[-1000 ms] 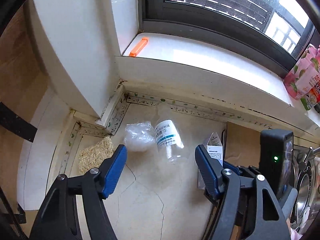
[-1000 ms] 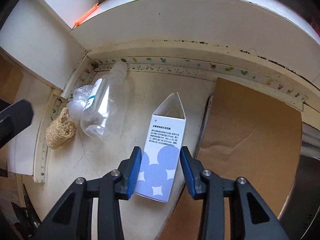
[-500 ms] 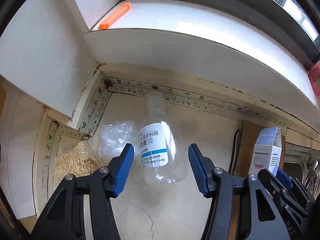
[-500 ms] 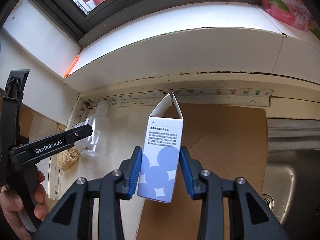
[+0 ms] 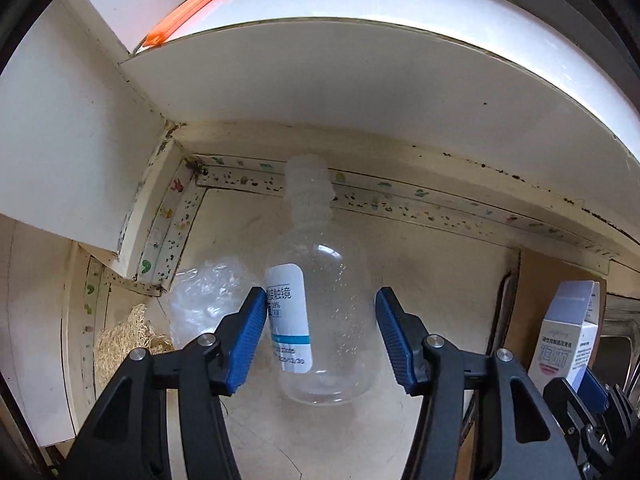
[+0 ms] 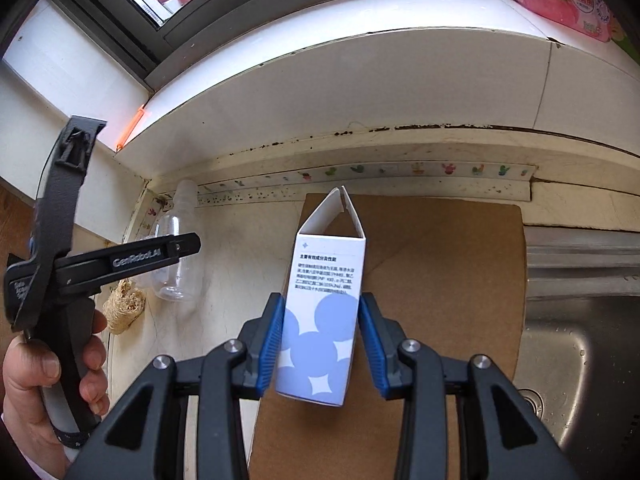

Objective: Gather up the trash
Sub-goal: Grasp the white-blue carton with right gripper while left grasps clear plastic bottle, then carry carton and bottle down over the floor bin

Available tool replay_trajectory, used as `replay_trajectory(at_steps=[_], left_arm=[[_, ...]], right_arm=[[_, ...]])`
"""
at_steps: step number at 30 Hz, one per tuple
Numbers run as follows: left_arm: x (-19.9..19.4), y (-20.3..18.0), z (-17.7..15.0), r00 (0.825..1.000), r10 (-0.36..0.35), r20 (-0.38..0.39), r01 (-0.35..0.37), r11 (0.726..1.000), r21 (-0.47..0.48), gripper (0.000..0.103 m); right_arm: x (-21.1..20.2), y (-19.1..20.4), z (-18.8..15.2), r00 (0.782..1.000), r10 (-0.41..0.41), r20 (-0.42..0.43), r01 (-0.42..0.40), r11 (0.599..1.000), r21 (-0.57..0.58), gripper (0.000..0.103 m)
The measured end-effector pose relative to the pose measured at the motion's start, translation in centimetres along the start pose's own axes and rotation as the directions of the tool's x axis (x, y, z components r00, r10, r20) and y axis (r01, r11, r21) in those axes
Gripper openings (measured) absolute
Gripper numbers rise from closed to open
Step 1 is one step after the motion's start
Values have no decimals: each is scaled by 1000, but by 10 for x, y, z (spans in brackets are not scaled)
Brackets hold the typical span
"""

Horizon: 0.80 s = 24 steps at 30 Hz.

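Your right gripper (image 6: 320,344) is clamped on the small blue-and-white carton (image 6: 322,312), both pads flat against its sides, and the carton hangs clear above the brown cardboard sheet (image 6: 440,280) beside the sink (image 6: 580,360). Hold it there at the same squeeze; the carton is thin and its top flap is open, so more pressure would probably crush it.

Your left gripper (image 5: 320,336) straddles the clear plastic bottle (image 5: 324,320), which lies on its side on the counter (image 5: 440,280) near the back left corner, neck pointing at the back wall. The jaws are spread and not yet gripping: the left pad sits at the label edge, perhaps just touching, while the right pad stands a little clear of the bottle's wall.

To do this well, centre the body between the pads first, shifting slightly so both meet it together. Otherwise the round body may roll away into the crumpled plastic wrap (image 5: 200,296) just beside it on the left. Close across the widest part of the body, not the neck, and stop once the wall starts to give, as an empty bottle this thin will likely buckle and squirt out. Lift straight up, keeping clear of the loofah scrubber (image 5: 120,340) in the corner and of the wrap, which is probably the next piece to collect
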<state>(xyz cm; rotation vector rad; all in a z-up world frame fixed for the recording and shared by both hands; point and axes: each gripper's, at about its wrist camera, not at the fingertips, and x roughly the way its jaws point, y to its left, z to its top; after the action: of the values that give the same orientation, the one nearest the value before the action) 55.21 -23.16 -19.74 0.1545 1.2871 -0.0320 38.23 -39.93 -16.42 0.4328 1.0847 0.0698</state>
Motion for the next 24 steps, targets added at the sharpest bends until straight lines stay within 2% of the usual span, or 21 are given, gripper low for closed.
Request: replay_trajectory(at_steps=[5,7,14,24], left_arm=[[7,2,-1,1000,-23,7,23,999,-43,54],[6,5,-4,998,-61,20,62,996,-61,53],[-23,1,-35,994,-87,71,91,994,-56,52],[-108,12,-130,979,-164,124,164,986,13,52]], right_arm=[[1,3,-1,1000,0,3,0,1000,-4,38],[0,2,-2,1000,4,6,-4,1000,-4,38],[-13,6,-13,1000,27,7,-27,999,-20,38],[-61,30,-62,995,102,-7,-103,992,-79,38]])
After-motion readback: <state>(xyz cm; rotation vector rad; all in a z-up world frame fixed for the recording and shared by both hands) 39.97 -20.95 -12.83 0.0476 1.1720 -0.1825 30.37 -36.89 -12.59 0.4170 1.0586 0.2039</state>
